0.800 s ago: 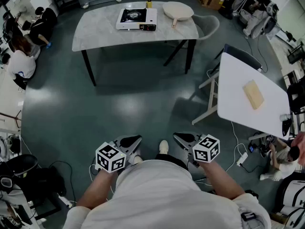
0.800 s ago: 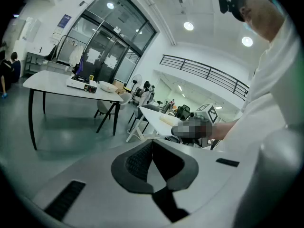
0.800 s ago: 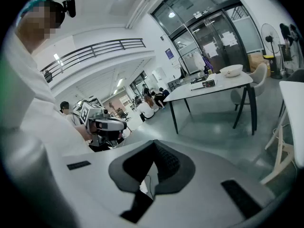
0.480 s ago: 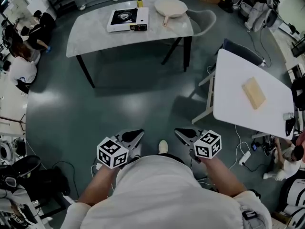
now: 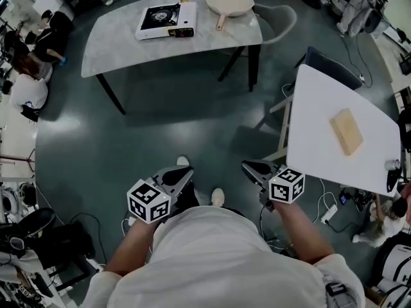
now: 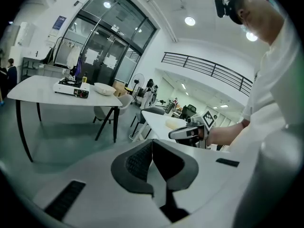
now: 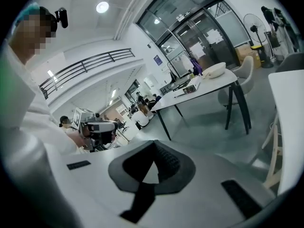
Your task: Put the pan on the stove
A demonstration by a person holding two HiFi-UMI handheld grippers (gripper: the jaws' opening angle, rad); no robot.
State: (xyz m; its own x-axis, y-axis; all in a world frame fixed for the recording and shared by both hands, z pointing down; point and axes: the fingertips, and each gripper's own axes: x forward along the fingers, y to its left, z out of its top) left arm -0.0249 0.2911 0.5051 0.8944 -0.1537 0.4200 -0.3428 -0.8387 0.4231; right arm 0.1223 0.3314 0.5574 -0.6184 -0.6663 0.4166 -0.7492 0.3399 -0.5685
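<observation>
Looking steeply down in the head view, a person in a white shirt stands on a dark floor with a gripper in each hand, both held low in front of the body. The left gripper [image 5: 182, 172] and the right gripper [image 5: 252, 168] point ahead and slightly down, and neither carries anything. Well ahead of them stands a grey table [image 5: 115, 40]. On it sits the stove [image 5: 166, 19], and the pan [image 5: 229, 2] lies on the tabletop just to the right of the stove, not on it, its handle pointing toward the near edge. A chair [image 5: 280, 22] stands at that table's right end. A white table [image 5: 321, 108] at the right bears a wooden block [image 5: 347, 131].

The left gripper view shows that gripper's jaws pressed together with nothing between them. Far off at the left, the grey table [image 6: 28, 87] carries the stove [image 6: 71, 86] and, beside it, the pan [image 6: 104, 88]. The right gripper [image 6: 178, 134] shows just beyond the jaws, in the person's hand.

The right gripper view shows its own jaws closed tight on nothing. The left gripper [image 7: 107, 126] appears at the left. In the distance, the pan [image 7: 214, 70] rests on the grey table [image 7: 223, 80] next to the stove [image 7: 189, 87].
</observation>
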